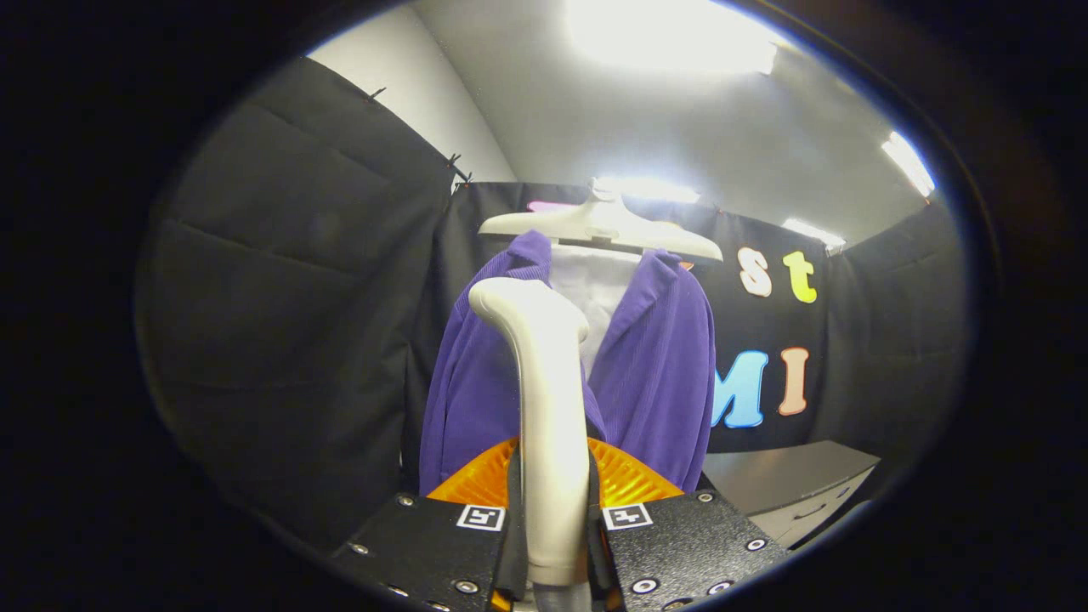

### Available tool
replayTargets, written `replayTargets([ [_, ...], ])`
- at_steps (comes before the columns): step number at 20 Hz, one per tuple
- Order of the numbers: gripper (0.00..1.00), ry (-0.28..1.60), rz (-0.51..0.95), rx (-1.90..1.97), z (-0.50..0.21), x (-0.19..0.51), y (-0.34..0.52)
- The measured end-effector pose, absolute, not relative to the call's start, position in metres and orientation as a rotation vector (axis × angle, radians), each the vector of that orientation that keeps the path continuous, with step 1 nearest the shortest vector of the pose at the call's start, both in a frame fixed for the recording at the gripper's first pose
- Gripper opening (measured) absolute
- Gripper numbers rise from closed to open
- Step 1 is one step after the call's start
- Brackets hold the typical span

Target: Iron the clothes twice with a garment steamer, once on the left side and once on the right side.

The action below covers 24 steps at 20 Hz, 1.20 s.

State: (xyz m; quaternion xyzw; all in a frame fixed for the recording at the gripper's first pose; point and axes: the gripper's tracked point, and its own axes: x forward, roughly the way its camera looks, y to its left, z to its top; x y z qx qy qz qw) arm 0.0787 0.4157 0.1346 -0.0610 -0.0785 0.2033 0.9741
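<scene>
Single fisheye camera rides on the gripper point(554, 544), looking forward and tilted upward along its fingers. Steamer handle point(548, 399) clamped between the fingers sits very close to the lens; purple jacket point(659, 374) hangs just beyond, ceiling lights point(671, 34) overhead

Steamer and gripper cover much of the garment

The garment steamer point(548, 425), clamped between the gripper point(554, 544) jaws, hides the purple jacket's point(654, 374) front opening and its hem; the steamer's lower end is cut off below the jaws. The hanger's point(599, 225) hook dissolves in ceiling-light glare, and the grey desk point(790, 480) is partly cut off.
</scene>
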Motion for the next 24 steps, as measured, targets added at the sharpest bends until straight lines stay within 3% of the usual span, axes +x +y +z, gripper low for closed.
replayTargets([
  [3, 0.27, -0.237, 0.362, -0.157, 0.148, 0.099, 0.436],
  [9, 0.27, -0.157, 0.350, -0.200, 0.111, 0.125, 0.456],
  [24, 0.27, 0.028, 0.390, -0.404, -0.058, 0.099, 0.431],
])
